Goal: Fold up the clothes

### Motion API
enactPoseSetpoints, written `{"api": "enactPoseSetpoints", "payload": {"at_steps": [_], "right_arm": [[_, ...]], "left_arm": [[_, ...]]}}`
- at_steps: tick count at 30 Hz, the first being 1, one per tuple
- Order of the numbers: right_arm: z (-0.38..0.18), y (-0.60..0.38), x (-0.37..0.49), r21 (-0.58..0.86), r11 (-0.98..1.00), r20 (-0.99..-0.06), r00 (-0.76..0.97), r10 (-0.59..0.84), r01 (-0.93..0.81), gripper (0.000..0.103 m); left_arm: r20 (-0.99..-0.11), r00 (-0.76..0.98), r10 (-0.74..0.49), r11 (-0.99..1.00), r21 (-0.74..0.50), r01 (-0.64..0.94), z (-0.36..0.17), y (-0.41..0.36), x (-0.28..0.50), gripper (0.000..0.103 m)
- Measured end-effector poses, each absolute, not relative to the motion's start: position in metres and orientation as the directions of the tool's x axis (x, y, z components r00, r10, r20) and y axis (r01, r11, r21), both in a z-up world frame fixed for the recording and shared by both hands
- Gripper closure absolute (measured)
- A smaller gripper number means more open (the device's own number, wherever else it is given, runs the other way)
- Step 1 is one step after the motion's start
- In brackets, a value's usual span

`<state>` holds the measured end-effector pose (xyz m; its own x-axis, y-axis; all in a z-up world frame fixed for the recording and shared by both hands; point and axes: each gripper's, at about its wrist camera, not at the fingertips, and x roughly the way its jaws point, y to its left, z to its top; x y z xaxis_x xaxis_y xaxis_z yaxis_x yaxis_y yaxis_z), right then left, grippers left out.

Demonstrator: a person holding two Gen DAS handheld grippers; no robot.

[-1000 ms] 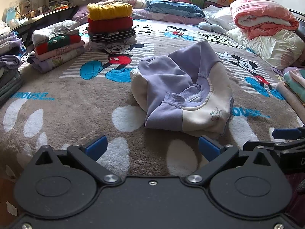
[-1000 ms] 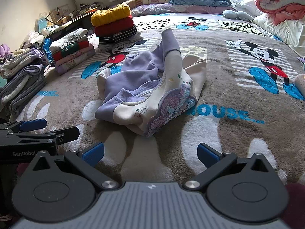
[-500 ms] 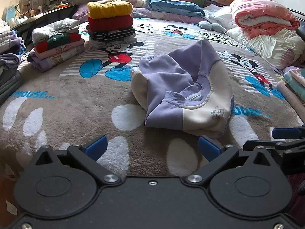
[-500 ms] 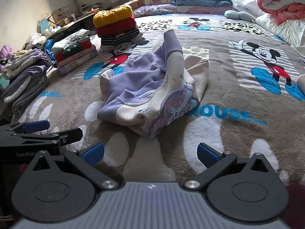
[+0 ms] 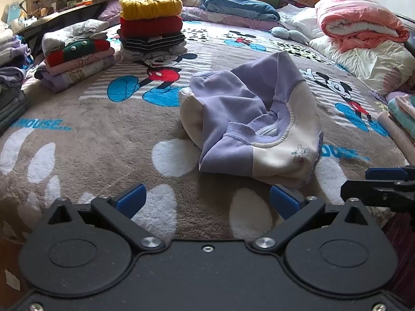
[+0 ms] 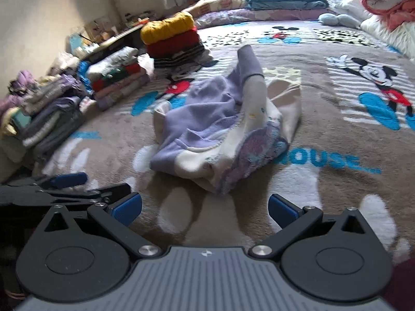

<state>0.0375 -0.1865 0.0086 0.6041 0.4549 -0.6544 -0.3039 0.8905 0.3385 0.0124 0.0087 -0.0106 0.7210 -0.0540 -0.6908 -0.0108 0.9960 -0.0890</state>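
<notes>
A crumpled lilac and cream sweatshirt lies in a heap on the brown Mickey Mouse blanket; it also shows in the right wrist view. My left gripper is open and empty, low over the blanket just short of the heap's near edge. My right gripper is open and empty, also just short of the heap. Each gripper shows at the edge of the other's view: the right one and the left one.
Stacks of folded clothes stand at the back left: a yellow and red pile, a lower pile. More folded piles line the left edge. A pink quilt and pillows lie at the back right.
Both grippers have moved slightly forward toward the sweatshirt, the right one also swinging a little. Both stay open. The sweatshirt has not moved.
</notes>
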Motion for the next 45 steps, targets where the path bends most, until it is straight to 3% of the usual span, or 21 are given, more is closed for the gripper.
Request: {"api": "enactPoseSetpoints", "payload": {"at_steps": [5, 14, 26, 28, 30, 33, 39, 45], "right_arm": [[0.015, -0.190, 0.046, 0.334, 0.864, -0.622, 0.600, 0.503, -0.377, 0.000], [0.041, -0.189, 0.075, 0.058, 0.844, -0.556, 0.685, 0.471, -0.533, 0.000], [0.062, -0.163, 0.126, -0.306, 0.614, -0.644, 0.633, 0.429, -0.727, 0.001], [0.066, -0.155, 0.138, -0.343, 0.557, -0.657, 0.617, 0.432, -0.756, 0.005], [0.068, -0.146, 0.152, -0.368, 0.490, -0.681, 0.588, 0.436, -0.790, 0.018], [0.069, -0.127, 0.174, -0.381, 0.367, -0.735, 0.519, 0.436, -0.849, 0.026], [0.060, -0.091, 0.221, -0.302, 0.164, -0.852, 0.343, 0.396, -0.939, 0.025], [0.034, -0.079, 0.270, -0.141, 0.133, -0.941, 0.174, 0.290, -0.981, 0.024]], "left_arm": [[-0.672, 0.734, -0.103, 0.991, -0.133, 0.017, -0.009, 0.016, 0.020, 0.000], [-0.595, 0.749, -0.291, 0.948, -0.284, 0.143, -0.016, 0.028, 0.040, 0.000], [-0.640, 0.657, -0.399, 0.917, -0.277, 0.288, -0.029, 0.026, 0.087, 0.001], [-0.626, 0.652, -0.429, 0.903, -0.299, 0.307, -0.033, 0.029, 0.093, 0.001], [-0.613, 0.641, -0.462, 0.887, -0.325, 0.328, -0.034, 0.031, 0.098, 0.001], [-0.595, 0.625, -0.505, 0.863, -0.345, 0.369, -0.036, 0.031, 0.104, 0.002], [-0.582, 0.583, -0.567, 0.824, -0.383, 0.419, -0.045, 0.035, 0.118, 0.002], [-0.586, 0.534, -0.609, 0.793, -0.434, 0.428, -0.059, 0.040, 0.136, 0.006]]}}
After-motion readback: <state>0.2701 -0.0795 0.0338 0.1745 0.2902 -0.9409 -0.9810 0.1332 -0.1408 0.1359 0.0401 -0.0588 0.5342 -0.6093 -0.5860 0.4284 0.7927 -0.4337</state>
